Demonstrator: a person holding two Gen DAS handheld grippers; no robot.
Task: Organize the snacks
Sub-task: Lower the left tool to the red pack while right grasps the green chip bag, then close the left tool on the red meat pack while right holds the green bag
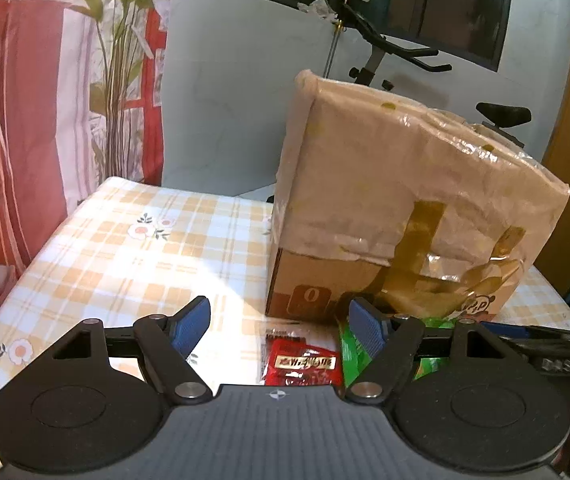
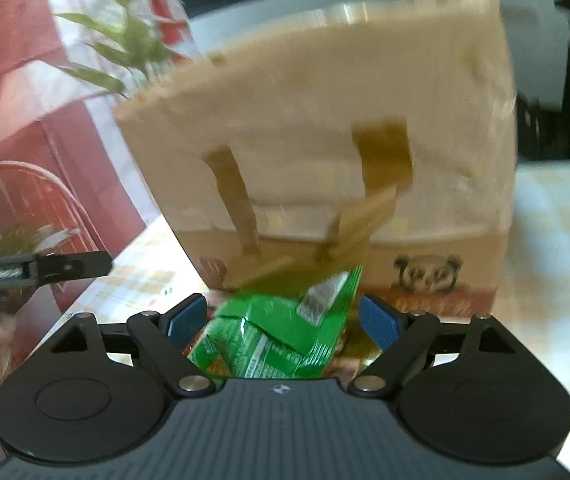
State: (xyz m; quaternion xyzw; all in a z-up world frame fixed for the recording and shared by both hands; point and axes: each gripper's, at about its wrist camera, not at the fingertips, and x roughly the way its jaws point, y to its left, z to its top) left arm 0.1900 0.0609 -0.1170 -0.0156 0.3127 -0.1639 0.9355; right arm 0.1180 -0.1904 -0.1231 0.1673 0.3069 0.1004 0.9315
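A taped cardboard box [image 1: 397,208] stands on the checkered tablecloth [image 1: 133,248]. In the left wrist view a red snack packet [image 1: 305,364] lies in front of the box, between the open jaws of my left gripper [image 1: 279,326], and a green packet [image 1: 351,354] lies beside its right finger. In the blurred right wrist view the box [image 2: 325,128] fills the frame. A green snack packet [image 2: 281,332] lies between the open jaws of my right gripper [image 2: 283,320]; the pads do not touch it.
A red patterned curtain [image 1: 45,100] with a plant [image 1: 117,40] hangs at the left. An exercise bike [image 1: 385,48] stands behind the box. The other gripper's finger [image 2: 45,268] shows at the left of the right wrist view.
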